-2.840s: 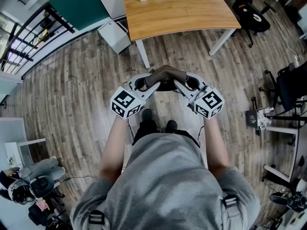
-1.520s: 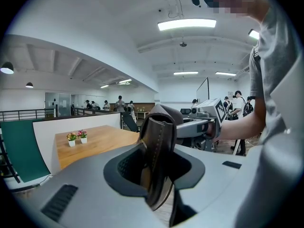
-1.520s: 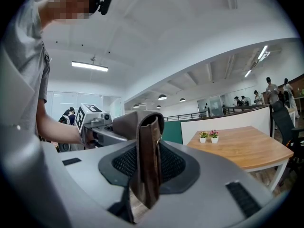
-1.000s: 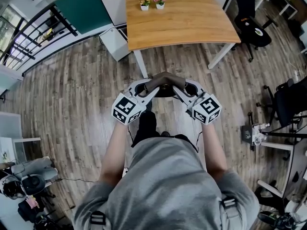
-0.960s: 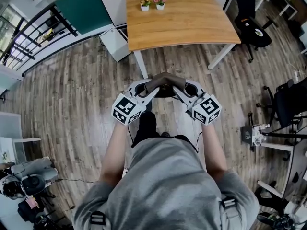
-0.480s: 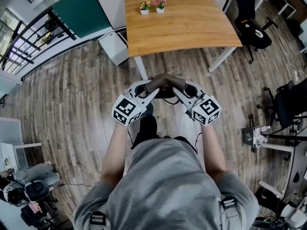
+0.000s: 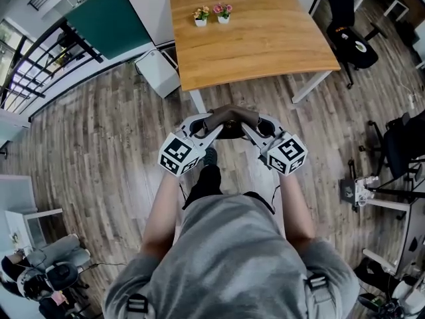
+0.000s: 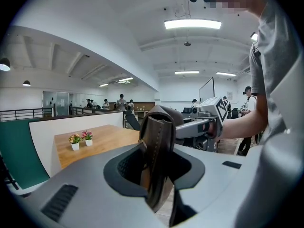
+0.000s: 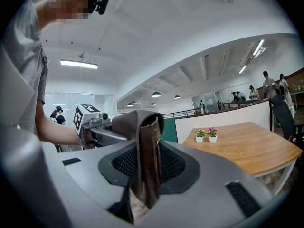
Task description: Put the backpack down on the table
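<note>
Ahead of the person stands a wooden table point(image 7: 265, 32) on white legs, its top bare apart from two small flower pots point(image 7: 212, 13) side by side near the far edge; a white partition runs behind it, and a dark green panel point(image 7: 109, 15) and a black railing point(image 7: 33, 72) lie further left. Under everything is a grey-brown plank floor point(image 7: 99, 145); a white box point(image 7: 158, 72) sits on it just beside the table's left near leg, and a black office chair point(image 7: 352, 32) stands off the table's right side. Both gripper views show a high white ceiling with strip lights, and a few people standing well away in the background.

Short of the table's near edge, above the floor, the left gripper point(image 7: 207, 121) and the right gripper point(image 7: 254, 121) point inward toward each other; between them arches the backpack handle point(image 7: 230, 114), a brown leather strap. Each gripper's own view shows its jaws part-way closed and pressed on one end of that strap, the leather standing upright between the pads. A dark mass just under the handle is all that shows of the bag's body; the rest is hidden beneath the grippers. Nothing of the bag touches the table.
</note>
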`<state>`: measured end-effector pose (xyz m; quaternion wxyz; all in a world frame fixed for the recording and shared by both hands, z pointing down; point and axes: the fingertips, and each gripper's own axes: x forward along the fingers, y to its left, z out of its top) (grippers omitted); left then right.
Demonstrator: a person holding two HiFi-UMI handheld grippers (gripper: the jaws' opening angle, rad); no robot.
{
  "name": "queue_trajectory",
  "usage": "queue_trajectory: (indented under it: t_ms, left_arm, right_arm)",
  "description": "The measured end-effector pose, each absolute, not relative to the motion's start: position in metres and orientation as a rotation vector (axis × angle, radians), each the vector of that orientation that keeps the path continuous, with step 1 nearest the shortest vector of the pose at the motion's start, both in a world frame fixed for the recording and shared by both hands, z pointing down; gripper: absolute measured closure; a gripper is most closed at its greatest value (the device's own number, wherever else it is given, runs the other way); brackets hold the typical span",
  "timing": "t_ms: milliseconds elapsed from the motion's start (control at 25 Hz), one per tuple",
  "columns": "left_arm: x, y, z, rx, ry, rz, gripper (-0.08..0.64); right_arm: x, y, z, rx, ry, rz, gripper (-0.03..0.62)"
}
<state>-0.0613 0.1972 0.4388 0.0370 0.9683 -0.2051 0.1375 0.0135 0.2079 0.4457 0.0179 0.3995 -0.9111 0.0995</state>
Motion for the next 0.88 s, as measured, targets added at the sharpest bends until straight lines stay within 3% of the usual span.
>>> queue_trajectory:
  t_ms: [880]
  left_arm:
    - [-0.1,0.01,0.446,2.908,-0.515,0.354,0.443]
  right_arm:
    - [-0.026,0.017,0.445,1.298,-2.684,0.251,0.469]
